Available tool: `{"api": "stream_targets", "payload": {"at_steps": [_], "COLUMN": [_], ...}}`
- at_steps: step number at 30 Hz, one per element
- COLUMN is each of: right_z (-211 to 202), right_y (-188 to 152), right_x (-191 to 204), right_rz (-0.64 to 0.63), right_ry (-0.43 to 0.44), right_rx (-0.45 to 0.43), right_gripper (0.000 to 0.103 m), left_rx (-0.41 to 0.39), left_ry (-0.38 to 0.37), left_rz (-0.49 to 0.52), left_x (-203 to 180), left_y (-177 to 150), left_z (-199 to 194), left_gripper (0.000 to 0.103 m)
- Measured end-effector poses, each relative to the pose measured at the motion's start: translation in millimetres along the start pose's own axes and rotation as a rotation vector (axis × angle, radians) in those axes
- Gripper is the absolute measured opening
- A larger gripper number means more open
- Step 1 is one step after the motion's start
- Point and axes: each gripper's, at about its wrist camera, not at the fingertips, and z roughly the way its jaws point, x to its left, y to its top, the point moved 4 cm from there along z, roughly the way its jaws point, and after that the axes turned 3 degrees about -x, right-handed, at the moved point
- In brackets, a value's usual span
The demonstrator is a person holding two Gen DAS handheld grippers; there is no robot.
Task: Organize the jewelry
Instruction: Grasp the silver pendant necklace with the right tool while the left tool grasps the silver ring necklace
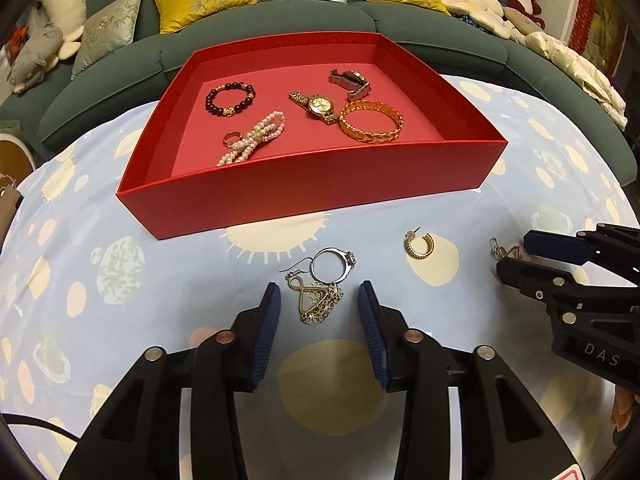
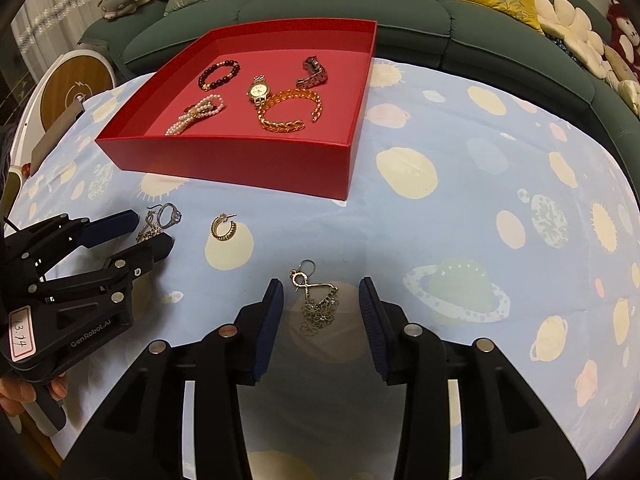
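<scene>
The left gripper (image 1: 319, 304) and right gripper (image 2: 321, 300) are each hovering spread around a dangling earring (image 1: 316, 300) (image 2: 316, 302) without pinching it, each earring lying lengthwise with hook toward the red tray (image 1: 304, 184), bare tablecloth (image 2: 460, 220) stretching between.

The left claw (image 2: 154, 232) carried "GenRobot.AI" in pale letters on its black body and a white tag handwritten "13.14". The right claw (image 1: 516, 252) showed "DAS".
</scene>
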Motion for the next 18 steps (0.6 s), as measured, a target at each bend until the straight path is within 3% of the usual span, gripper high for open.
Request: {"api": "stream_targets", "payload": {"at_steps": [3, 5, 8, 9, 18], "right_z": [5, 5, 5, 5, -9], "right_y": [-2, -2, -1, -1, 3], "right_x": [8, 11, 12, 11, 15], "right_rz": [-0.036, -0.05, -0.043, -0.04, -0.006], "right_ry": [-0.002, -0.003, -0.007, -0.005, 0.042], "right_rx": [0.012, 0.005, 0.007, 0.008, -0.011], "right_gripper": [0.029, 0.023, 0.023, 0.015, 0.016], "left_rx": [0.005, 0.007, 0.012, 0.012, -0.025], "left_ry": [-0.025, -0.035, -0.061, -0.072, -0.155], "left_rz": [-0.006, -0.013, -0.022, -0.029, -0.096], "left_x": [0, -1, -2, -2, 5], "left_y": [3, 2, 2, 2, 7], "left_z": [1, 0, -2, -4, -32], "left_gripper": [0.012, 0.011, 0.01, 0.01, 0.009]}}
